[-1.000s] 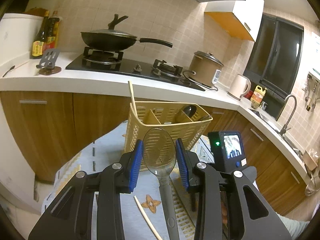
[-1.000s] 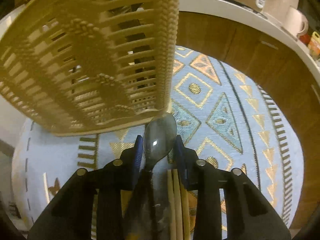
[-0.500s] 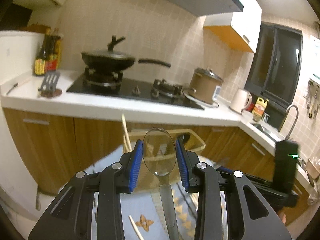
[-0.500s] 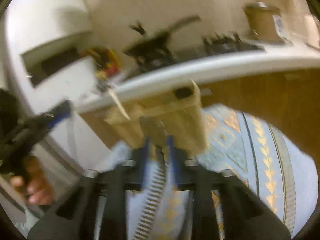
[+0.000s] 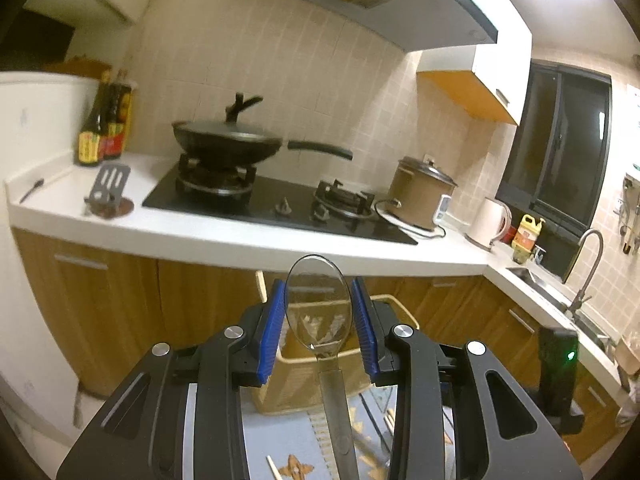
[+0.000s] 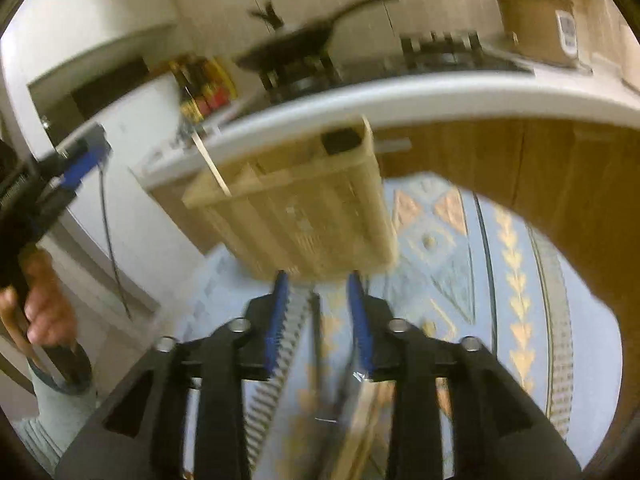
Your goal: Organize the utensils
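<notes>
I am seeing a clear plastic spoon (image 5: 319, 307) sitting bowl-up between the left jaws, its handle running back toward me and its bowl edges touching both blue pads. Beyond it a beige slotted utensil basket (image 5: 394, 312) is standing on the patterned blue cloth (image 5: 276, 440); one pale chopstick (image 6: 211, 163) is sticking up out of the basket's left end, and something dark (image 6: 340, 141) is showing in its right compartment. Another chopstick (image 5: 274, 467) is lying flat on the cloth nearer me.
</notes>
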Demonstrator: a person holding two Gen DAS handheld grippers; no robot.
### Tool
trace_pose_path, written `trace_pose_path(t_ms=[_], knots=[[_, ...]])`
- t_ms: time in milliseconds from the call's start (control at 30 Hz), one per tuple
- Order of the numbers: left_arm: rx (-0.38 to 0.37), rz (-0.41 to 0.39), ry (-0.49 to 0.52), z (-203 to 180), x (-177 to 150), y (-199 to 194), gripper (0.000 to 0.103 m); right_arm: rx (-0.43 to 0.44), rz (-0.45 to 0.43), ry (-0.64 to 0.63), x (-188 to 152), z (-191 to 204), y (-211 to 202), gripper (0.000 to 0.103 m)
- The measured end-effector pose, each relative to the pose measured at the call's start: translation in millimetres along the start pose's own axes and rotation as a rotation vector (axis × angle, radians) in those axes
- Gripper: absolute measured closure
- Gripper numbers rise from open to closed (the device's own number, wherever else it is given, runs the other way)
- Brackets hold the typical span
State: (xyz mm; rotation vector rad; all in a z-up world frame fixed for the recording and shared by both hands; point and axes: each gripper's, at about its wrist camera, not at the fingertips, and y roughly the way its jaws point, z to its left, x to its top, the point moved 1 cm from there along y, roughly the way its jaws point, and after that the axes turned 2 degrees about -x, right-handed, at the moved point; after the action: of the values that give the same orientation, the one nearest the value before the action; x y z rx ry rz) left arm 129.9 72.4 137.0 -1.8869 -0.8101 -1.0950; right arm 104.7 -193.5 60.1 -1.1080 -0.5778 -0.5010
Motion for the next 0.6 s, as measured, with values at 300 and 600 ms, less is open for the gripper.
trace_pose_path(t_ms=[300, 600], knots=[[-0.011, 0.021, 0.021, 0, -8, -2, 0.071, 0.003, 0.298, -0.115, -31, 20, 47, 0.045], [-0.027, 0.045, 0.045, -3, -17, -6, 0.071, -0.124, 0.477, -0.201, -63, 53, 93, 0.068]])
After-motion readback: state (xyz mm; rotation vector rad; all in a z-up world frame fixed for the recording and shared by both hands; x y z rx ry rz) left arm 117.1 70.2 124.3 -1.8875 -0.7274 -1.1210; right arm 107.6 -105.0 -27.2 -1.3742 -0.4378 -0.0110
